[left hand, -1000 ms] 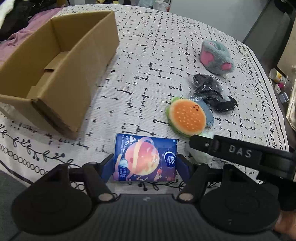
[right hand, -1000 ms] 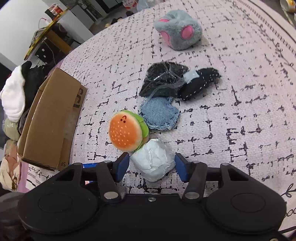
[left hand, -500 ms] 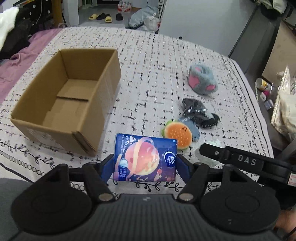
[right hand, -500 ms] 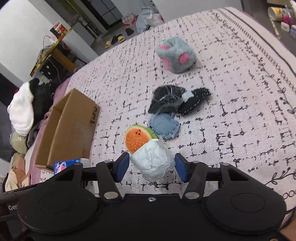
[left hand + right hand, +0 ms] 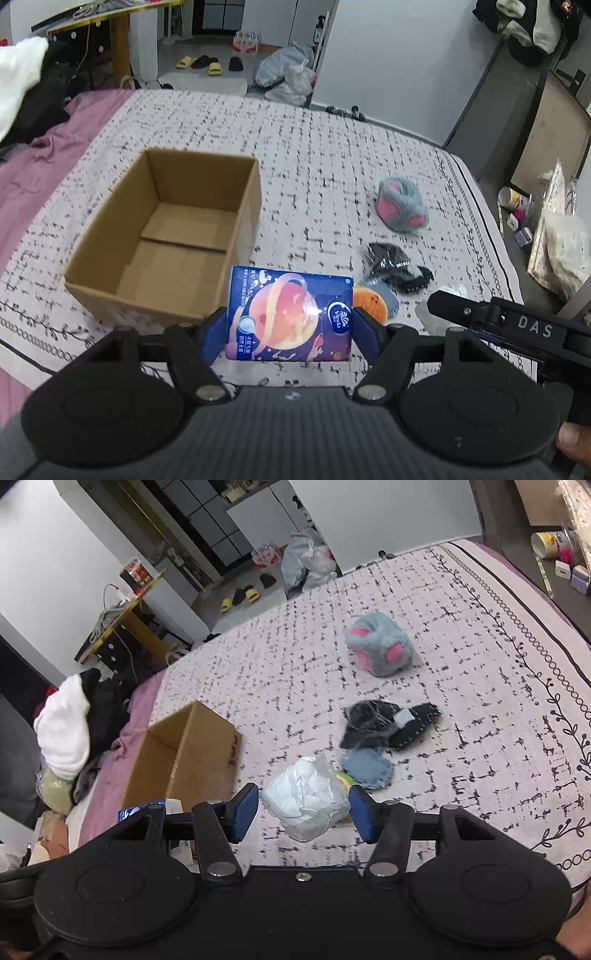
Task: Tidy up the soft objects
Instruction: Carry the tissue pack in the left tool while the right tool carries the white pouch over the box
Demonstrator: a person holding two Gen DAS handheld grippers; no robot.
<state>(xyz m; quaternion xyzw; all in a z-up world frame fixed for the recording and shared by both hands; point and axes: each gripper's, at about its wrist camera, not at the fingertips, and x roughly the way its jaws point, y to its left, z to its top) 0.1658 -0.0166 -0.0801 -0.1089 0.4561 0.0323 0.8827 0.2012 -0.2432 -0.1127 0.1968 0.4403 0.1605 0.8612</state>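
Observation:
My left gripper is shut on a blue tissue pack with a planet picture, held above the bed near the open cardboard box, which is empty. My right gripper is shut on a white wrapped bundle, lifted off the bedspread. On the bed lie a hamburger plush, a denim pouch, black fabric pieces and a grey-pink plush cube. The right gripper also shows in the left wrist view.
The bed has a white black-patterned cover. A pink sheet and piled clothes lie left of the box. A shelf with small bottles stands at the bed's right. Slippers and bags lie on the floor beyond.
Both grippers have risen well above the bed, each holding its object. The views have pulled back, and the box interior now shows.

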